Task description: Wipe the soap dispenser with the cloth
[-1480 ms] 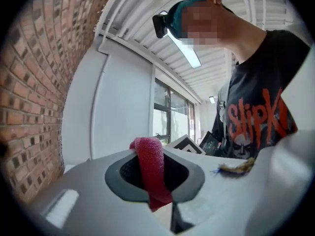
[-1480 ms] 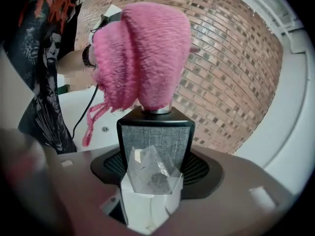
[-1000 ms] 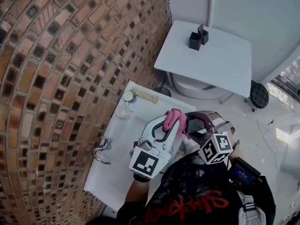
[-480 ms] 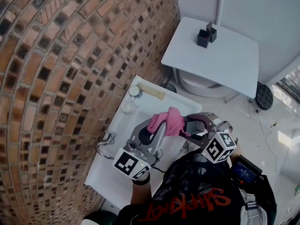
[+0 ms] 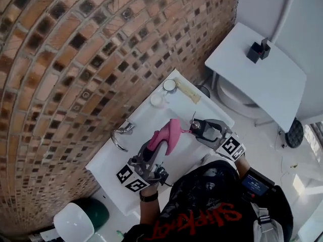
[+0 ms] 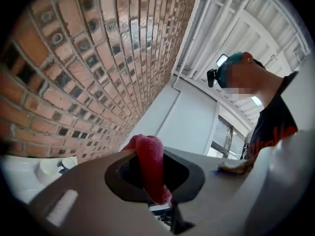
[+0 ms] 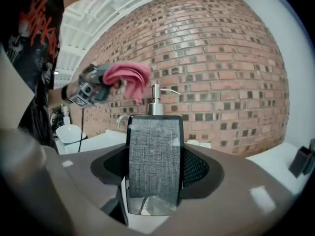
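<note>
The sink (image 5: 146, 117) stands against the brick wall (image 5: 75, 59), with the tap (image 5: 120, 135) on its wall side and two cups (image 5: 170, 85) at its far end. Over the basin the left gripper (image 5: 160, 144) has the cloth (image 5: 170, 132) pinched between its fingers. Just to its right, the right gripper (image 5: 204, 130) clasps the dispenser (image 7: 155, 166). Beyond the sink, a counter (image 5: 262, 84) carries a box (image 5: 258, 49).

head view: sink (image 5: 108, 160) is seen steeply from above | both gripper views: aimed about level, close by | shared: brick wall (image 5: 65, 84)
</note>
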`<action>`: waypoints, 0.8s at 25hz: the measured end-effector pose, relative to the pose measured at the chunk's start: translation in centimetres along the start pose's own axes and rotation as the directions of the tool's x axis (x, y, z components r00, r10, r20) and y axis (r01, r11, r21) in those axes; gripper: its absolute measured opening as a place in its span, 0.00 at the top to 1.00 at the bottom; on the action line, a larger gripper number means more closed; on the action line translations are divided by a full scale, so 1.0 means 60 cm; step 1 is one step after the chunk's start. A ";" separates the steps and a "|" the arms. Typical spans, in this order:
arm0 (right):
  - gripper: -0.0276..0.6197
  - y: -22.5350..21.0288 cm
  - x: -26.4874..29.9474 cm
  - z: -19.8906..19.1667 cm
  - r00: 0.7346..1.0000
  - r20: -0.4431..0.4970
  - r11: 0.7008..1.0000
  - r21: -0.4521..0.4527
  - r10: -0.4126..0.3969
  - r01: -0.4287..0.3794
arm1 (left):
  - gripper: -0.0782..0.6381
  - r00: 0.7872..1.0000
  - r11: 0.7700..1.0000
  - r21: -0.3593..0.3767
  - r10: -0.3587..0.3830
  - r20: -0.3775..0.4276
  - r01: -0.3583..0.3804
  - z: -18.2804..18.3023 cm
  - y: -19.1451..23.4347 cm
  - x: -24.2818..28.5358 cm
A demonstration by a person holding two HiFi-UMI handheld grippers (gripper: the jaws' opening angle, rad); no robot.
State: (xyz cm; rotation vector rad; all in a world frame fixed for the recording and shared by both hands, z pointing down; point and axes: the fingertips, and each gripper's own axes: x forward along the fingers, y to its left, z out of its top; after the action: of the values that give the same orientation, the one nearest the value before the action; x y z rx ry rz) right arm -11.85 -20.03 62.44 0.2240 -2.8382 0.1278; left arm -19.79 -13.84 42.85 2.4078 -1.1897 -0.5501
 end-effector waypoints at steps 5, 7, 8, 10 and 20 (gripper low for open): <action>0.50 -0.082 0.104 -0.147 0.986 -0.161 0.999 0.004 -0.050 0.051 | 0.83 0.995 0.995 0.018 0.095 0.035 -0.096 -0.002 -0.006 -0.036; 0.50 -0.113 0.146 -0.196 0.978 -0.198 0.998 0.019 -0.061 0.066 | 0.83 0.989 0.989 0.018 0.145 0.036 -0.146 -0.009 -0.002 -0.041; 0.50 -0.128 0.166 -0.215 0.975 -0.212 0.997 0.023 -0.064 0.070 | 0.83 0.985 0.985 0.017 0.170 0.037 -0.171 -0.014 0.000 -0.042; 0.50 -0.156 0.201 -0.242 0.971 -0.228 0.997 0.026 -0.069 0.077 | 0.83 0.978 0.978 0.018 0.208 0.036 -0.208 -0.024 0.003 -0.041; 0.49 -0.227 0.281 -0.236 0.983 -0.151 0.994 -0.035 -0.104 0.100 | 0.83 0.965 0.965 0.052 0.253 0.065 -0.256 -0.018 0.020 -0.019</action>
State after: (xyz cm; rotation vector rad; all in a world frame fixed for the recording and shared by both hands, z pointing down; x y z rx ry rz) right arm -21.55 -34.23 81.78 0.3383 -2.6686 0.0805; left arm -20.66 -13.39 44.56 2.2519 -1.5329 -0.5113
